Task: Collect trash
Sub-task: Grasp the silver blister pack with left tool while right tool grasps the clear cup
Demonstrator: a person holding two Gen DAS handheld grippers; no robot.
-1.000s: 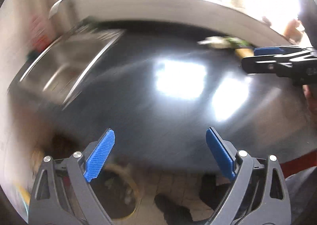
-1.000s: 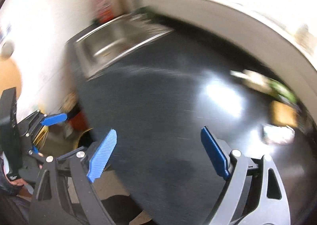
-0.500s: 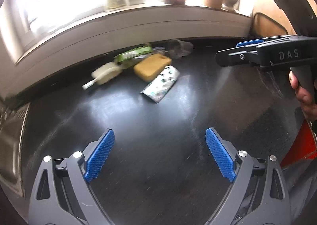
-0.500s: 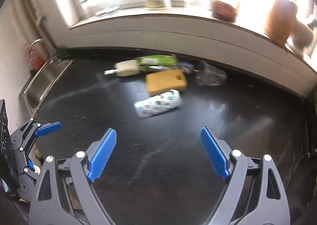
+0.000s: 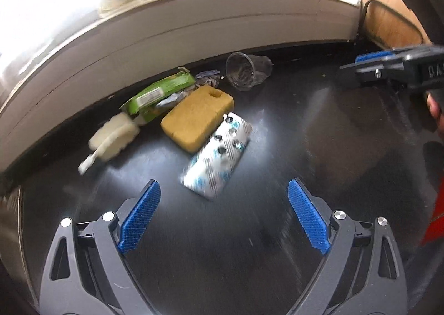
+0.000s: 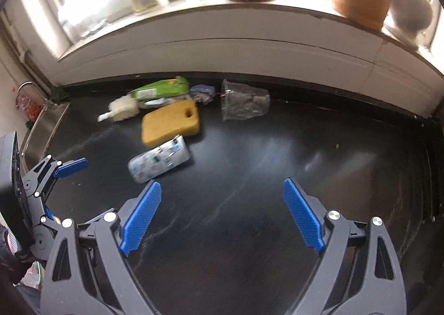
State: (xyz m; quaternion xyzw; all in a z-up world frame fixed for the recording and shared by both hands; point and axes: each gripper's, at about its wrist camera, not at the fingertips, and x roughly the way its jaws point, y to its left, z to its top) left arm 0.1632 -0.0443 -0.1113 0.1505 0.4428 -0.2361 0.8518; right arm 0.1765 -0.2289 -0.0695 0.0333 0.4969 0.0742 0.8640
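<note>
Left gripper (image 5: pixel 223 216) stands released, nothing between its blue pads, above the black counter (image 5: pixel 277 245). Ahead lie a silver blister pack (image 5: pixel 217 156), touching a yellow sponge (image 5: pixel 197 117), a green wrapper (image 5: pixel 158 92) and a clear plastic cup (image 5: pixel 248 70) on its side near the wall.

Right gripper (image 6: pixel 222 216) is opening, empty; the blister pack (image 6: pixel 159 159) lies just beyond its left pad, the sponge (image 6: pixel 169 122) and cup (image 6: pixel 244 104) farther back.

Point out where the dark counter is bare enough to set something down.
Bare: the counter right of the clear plastic cup, and in front of the silver blister pack. Crowded: the back, where green packet, yellow sponge and brush cluster.
</note>
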